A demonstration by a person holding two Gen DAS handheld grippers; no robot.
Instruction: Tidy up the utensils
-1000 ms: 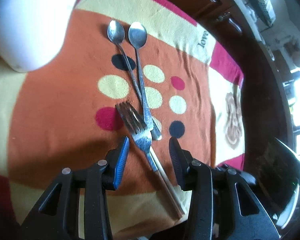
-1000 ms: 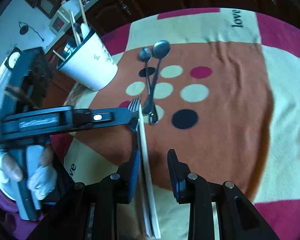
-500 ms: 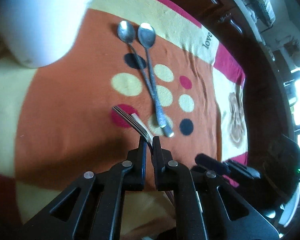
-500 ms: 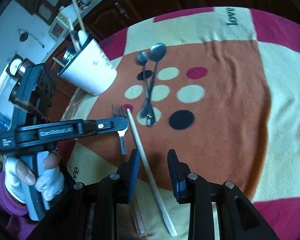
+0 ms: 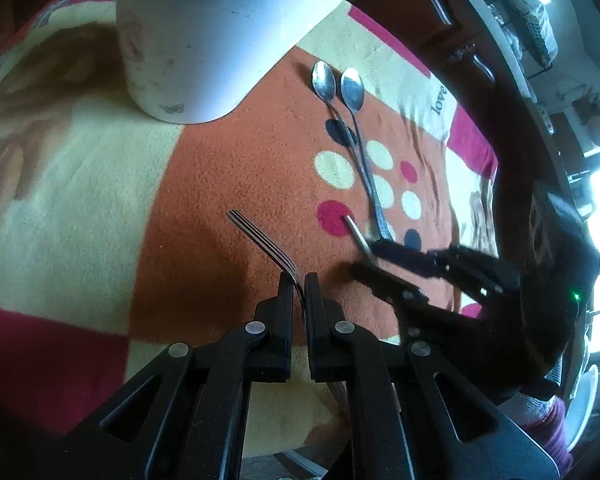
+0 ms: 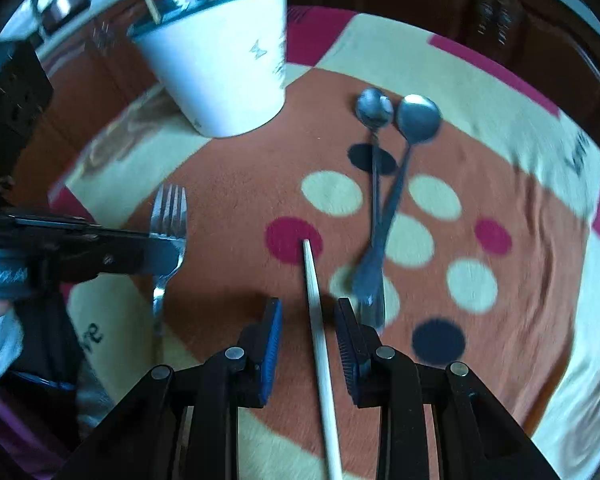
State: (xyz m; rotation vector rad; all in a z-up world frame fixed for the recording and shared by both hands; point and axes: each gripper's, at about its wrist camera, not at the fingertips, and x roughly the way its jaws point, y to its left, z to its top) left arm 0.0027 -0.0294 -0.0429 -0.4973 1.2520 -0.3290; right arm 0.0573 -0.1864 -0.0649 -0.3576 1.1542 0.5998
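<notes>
You are gripping the steel four-tined fork (image 5: 262,240) with the left gripper (image 5: 299,280), jaws clamped on its neck, tines pointing toward the tall white utensil cup (image 5: 204,36) at the far left of the patterned fleece blanket (image 5: 80,184). The right gripper (image 6: 309,316) is straddling the pale wooden chopstick (image 6: 316,316), jaws apart and not pressing it. Two steel spoons (image 6: 384,200) are lying crossed on the orange centre panel. You should be carrying the fork level to the cup and centring the chopstick between the blue pads (image 6: 271,340) before squeezing.
</notes>
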